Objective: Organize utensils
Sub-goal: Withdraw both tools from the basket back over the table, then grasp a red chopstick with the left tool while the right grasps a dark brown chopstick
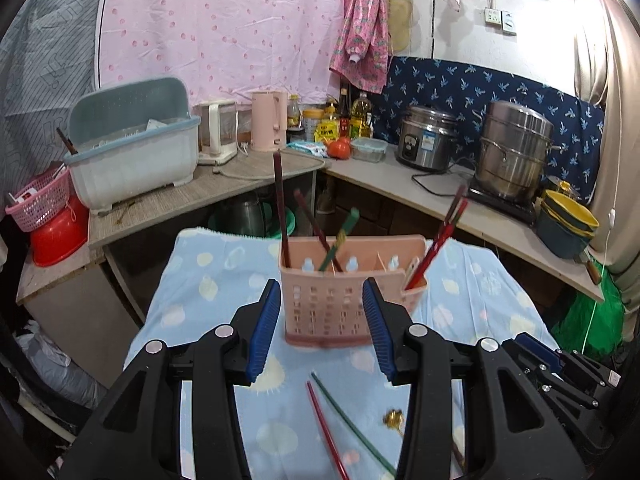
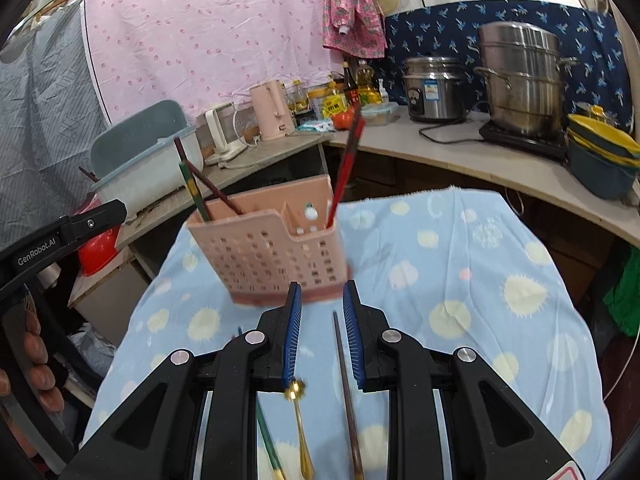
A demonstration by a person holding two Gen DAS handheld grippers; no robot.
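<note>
Blue spotted cloth (image 2: 460, 264) carries the pink caddy (image 1: 340, 304), several chopsticks already inside; red chopstick (image 1: 326, 432), green chopstick (image 1: 352, 428) and gold spoon (image 2: 298, 420) lie before it. Left gripper (image 1: 325, 320) and right gripper (image 2: 320, 340) both open, empty.

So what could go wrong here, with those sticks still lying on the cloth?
The pink holder looks tilted with tall chopsticks leaning out, so a nudge might tip it. The brown chopstick lies flat between the open right gripper fingers; thin, it could slip. The gold spoon beside it might get knocked.
</note>
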